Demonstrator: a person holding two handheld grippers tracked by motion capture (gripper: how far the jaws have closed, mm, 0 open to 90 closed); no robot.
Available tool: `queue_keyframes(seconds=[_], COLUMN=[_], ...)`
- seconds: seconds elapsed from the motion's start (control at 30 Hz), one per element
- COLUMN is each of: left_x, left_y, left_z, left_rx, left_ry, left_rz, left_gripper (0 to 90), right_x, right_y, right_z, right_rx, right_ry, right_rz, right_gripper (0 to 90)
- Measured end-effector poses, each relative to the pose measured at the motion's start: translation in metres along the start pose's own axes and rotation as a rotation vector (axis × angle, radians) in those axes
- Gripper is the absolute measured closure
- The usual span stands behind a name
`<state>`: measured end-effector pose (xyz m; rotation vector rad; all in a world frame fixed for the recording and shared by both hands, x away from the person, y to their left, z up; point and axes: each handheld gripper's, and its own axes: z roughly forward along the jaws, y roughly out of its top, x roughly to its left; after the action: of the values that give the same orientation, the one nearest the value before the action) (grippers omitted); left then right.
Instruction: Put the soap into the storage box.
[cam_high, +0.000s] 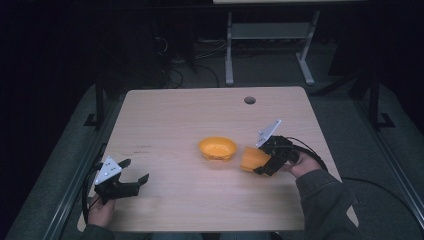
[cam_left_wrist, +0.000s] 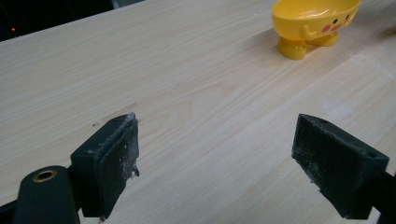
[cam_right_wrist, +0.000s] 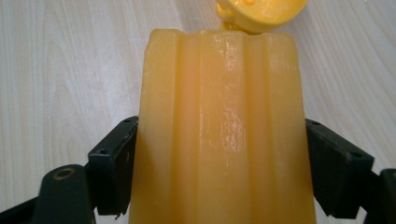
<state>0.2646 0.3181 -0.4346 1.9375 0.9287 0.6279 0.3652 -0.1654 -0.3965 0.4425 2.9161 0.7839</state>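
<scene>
The orange cup (cam_high: 251, 159) lay tipped on its side in your right tool (cam_high: 265, 162), pinched between the two jaws across its ribbed wall, as the right gripper view showed (cam_right_wrist: 219, 130). Its long axis pointed away from your hand and toward the yellow bowl (cam_high: 217, 148), mouth end leading. That bowl stood just beside the cup on the side toward the tabletop's left edge, near the middle of the tabletop; in the right gripper view its rim (cam_right_wrist: 261, 11) peeked over the cup's far end. Whether cup and bowl touched I could not tell; they looked barely apart. So the coming move, as I judged it, turned on that short line from cup mouth to bowl: you needed only to carry on along the cup's own axis.

Your left tool (cam_high: 135, 172) sat well apart near the front left corner, jaws spread wide with nothing between them, aimed across bare wood toward the bowl (cam_left_wrist: 313, 23). The right hand was plainly the nearer. Nothing stood between cup and bowl; the cable hole (cam_high: 249, 100) by the far edge was out of the way.
</scene>
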Motion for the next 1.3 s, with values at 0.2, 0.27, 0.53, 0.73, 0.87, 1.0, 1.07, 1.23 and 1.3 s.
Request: queue_keyframes(seconds=[0.2,0.27,0.53,0.73,0.87,1.0,1.07,1.23,1.3], left_x=[0.000,0.000,0.000,0.000,0.000,0.000,0.000,0.000,0.001], left_y=[0.000,0.000,0.000,0.000,0.000,0.000,0.000,0.000,0.000], left_z=[0.000,0.000,0.000,0.000,-0.001,-0.001,-0.001,-0.001,-0.001], left_rx=[-0.003,-0.003,-0.003,-0.004,-0.006,-0.007,-0.006,-0.010,-0.011], left_ry=[-0.002,-0.002,-0.001,-0.001,-0.001,-0.001,-0.001,-0.001,0.000], left_rz=[0.000,-0.002,-0.002,-0.002,-0.003,-0.005,-0.006,-0.009,-0.012], left_gripper=[14.2,14.2,14.2,14.2,14.2,14.2,14.3,14.2,14.2], right_x=[-0.004,-0.005,-0.011,-0.014,-0.016,-0.018,-0.019,-0.021,-0.021], right_y=[0.002,0.005,0.021,0.031,0.038,0.044,0.047,0.057,0.058], right_z=[0.000,0.000,-0.001,-0.003,-0.002,0.000,0.001,0.002,0.003], right_rx=[-0.013,-0.006,-0.010,-0.021,-0.020,-0.024,-0.015,-0.012,-0.013], right_ry=[0.008,0.008,0.009,0.012,0.017,0.023,0.017,0.025,0.025], right_rz=[0.002,-0.004,-0.026,-0.036,-0.043,-0.050,-0.058,-0.072,-0.074], right_gripper=[20.7,20.7,20.7,20.7,20.7,20.7,20.7,20.7,20.7])
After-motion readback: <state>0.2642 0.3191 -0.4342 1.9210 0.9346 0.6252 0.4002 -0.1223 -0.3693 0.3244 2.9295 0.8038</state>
